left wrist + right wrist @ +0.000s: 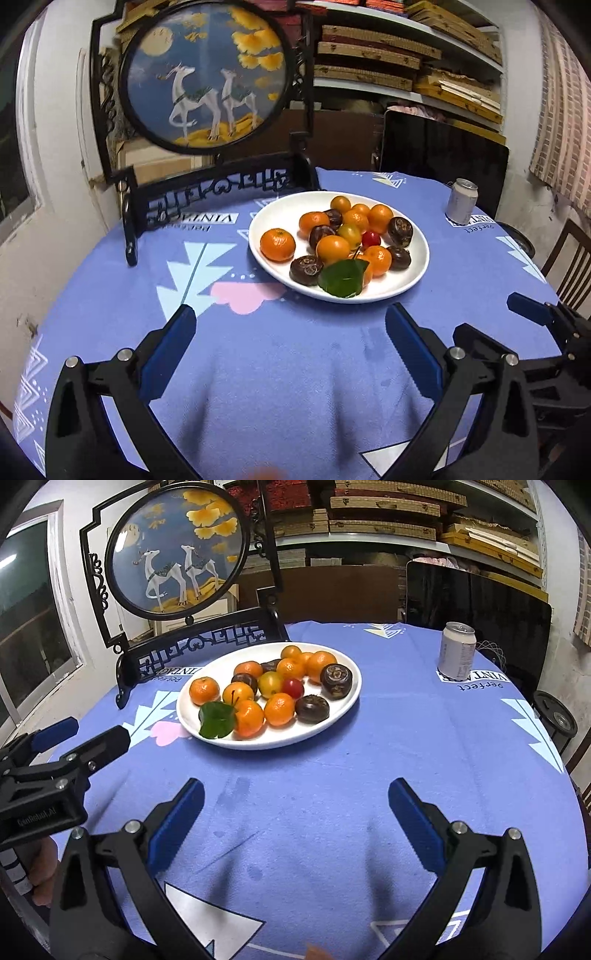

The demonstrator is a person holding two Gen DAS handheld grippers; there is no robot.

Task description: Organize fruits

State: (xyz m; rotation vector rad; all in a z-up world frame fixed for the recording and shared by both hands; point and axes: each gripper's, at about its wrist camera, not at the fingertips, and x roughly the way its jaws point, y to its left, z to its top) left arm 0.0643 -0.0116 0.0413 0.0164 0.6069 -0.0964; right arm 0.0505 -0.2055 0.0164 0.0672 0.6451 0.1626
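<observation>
- From the left wrist camera we see our left gripper spread wide and holding nothing, its blue pads low over the purple tablecloth.
- Ahead of it sits the white plate, piled with orange tangerines, dark brown chestnut-like fruits, one small red fruit and a green leaf at the near rim.
- Our right gripper shows at the right edge; from this view we cannot tell how far it is parted.
- From the right wrist camera our right gripper is also spread wide and empty over the cloth.
- The plate lies ahead and left; a silver can stands well apart on the right.
- The left gripper enters from the left, near the plate's edge, fingers parted.
- A round deer-painted screen stands behind the plate.
</observation>
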